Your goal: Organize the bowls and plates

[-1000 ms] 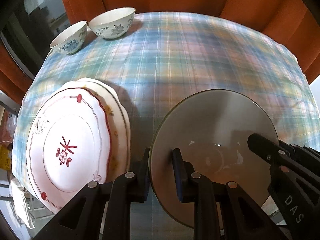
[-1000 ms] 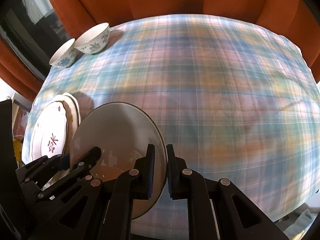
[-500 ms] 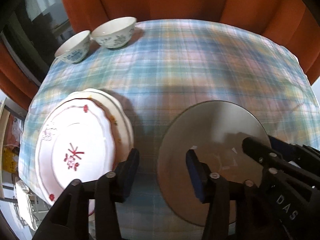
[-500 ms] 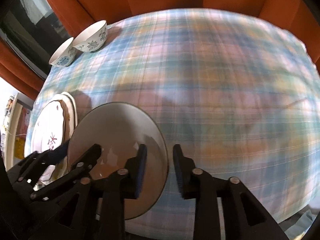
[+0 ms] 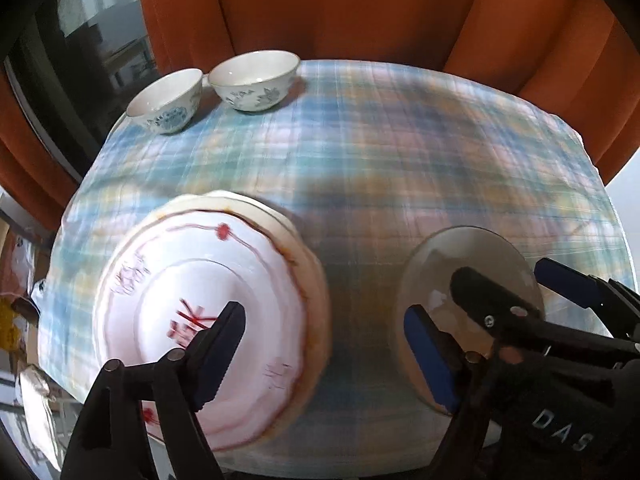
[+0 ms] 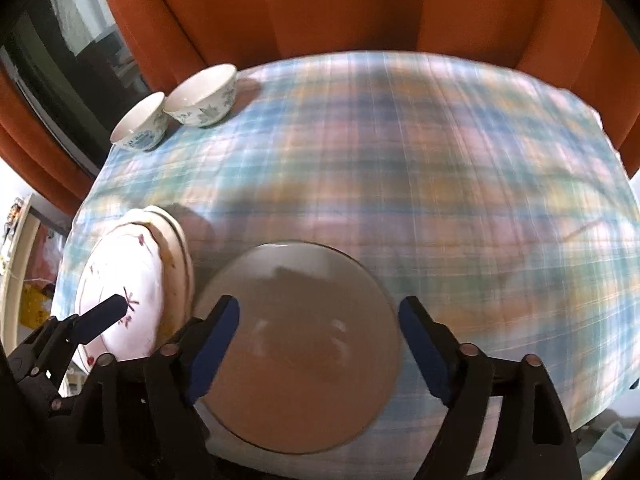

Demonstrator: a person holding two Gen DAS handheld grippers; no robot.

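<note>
Grey plate [image 6: 304, 344] flat on plaid tablecloth [image 6: 400, 168], left tool [image 5: 324, 344] wide, right tool [image 6: 320, 344] wide, empty

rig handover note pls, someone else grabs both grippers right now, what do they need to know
Left gripper: open, holding nothing, over the gap between the stacked plates and the grey plate.
Right gripper: open, straddling the grey plate, not gripping it.
Grey plate lies flat on the plaid tablecloth, near edge.
Red-patterned plate tops a stack at near left.
Two blue-patterned bowls sit side by side, far left, unstacked.
Left: grey plate onto the stack, probably; nest the bowls.
</note>
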